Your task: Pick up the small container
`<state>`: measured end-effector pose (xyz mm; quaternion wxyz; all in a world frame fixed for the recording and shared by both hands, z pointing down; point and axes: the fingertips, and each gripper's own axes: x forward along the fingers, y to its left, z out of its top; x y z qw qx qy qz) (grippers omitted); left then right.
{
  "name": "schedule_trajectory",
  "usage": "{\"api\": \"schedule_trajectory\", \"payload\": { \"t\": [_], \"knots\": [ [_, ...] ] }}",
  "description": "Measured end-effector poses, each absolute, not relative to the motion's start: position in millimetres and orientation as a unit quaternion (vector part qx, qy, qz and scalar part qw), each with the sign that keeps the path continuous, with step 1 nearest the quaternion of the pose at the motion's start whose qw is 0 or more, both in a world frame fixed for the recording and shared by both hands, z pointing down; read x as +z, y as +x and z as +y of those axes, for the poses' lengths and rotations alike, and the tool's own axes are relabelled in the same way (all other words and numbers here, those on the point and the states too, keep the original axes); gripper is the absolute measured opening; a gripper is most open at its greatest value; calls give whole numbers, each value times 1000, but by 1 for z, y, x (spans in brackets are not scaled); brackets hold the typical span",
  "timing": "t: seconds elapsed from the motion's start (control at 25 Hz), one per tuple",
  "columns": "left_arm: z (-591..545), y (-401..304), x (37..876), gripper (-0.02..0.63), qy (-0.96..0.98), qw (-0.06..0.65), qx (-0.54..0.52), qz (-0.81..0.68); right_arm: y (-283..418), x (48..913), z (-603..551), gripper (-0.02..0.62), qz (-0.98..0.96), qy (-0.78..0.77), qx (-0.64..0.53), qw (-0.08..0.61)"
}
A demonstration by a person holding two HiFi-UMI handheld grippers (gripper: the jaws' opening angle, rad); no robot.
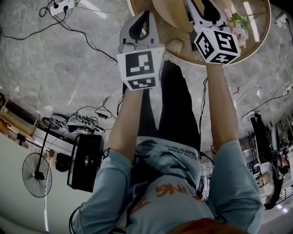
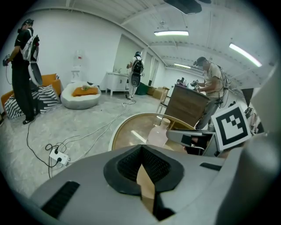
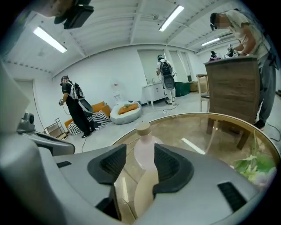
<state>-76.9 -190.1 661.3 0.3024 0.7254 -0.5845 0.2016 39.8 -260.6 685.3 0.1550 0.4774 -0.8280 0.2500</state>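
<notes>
The small container (image 3: 142,151) is a pale pink bottle with a tan cap, upright on the round glass-topped table (image 3: 228,132). In the right gripper view it stands between the jaws of my right gripper (image 3: 139,161), which is open, with a gap showing between the left pad and the bottle. The left gripper view shows the same bottle (image 2: 158,134) ahead on the table (image 2: 117,134), beside the right gripper's fingers (image 2: 193,139). My left gripper (image 2: 141,150) is shut on nothing and hangs short of the table edge. In the head view the left gripper (image 1: 145,18) and right gripper (image 1: 203,5) sit side by side.
A bunch of pink flowers (image 1: 238,25) lies on the table to the right of the right gripper. A wooden cabinet (image 3: 230,88) stands behind the table with a person at it. Cables and a power strip (image 2: 59,156) lie on the floor. Other people stand further back.
</notes>
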Motion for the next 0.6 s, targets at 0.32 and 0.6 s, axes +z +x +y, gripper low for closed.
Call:
{"api": "schedule_trajectory", "payload": {
  "t": [0.32, 0.6],
  "knots": [
    [-198, -69, 670, 23, 734, 310, 208, -567, 29, 691, -292, 194, -842, 472, 198, 168],
    [-205, -72, 675, 23, 731, 317, 207, -567, 32, 693, -305, 161, -836, 495, 178, 154]
  ]
}}
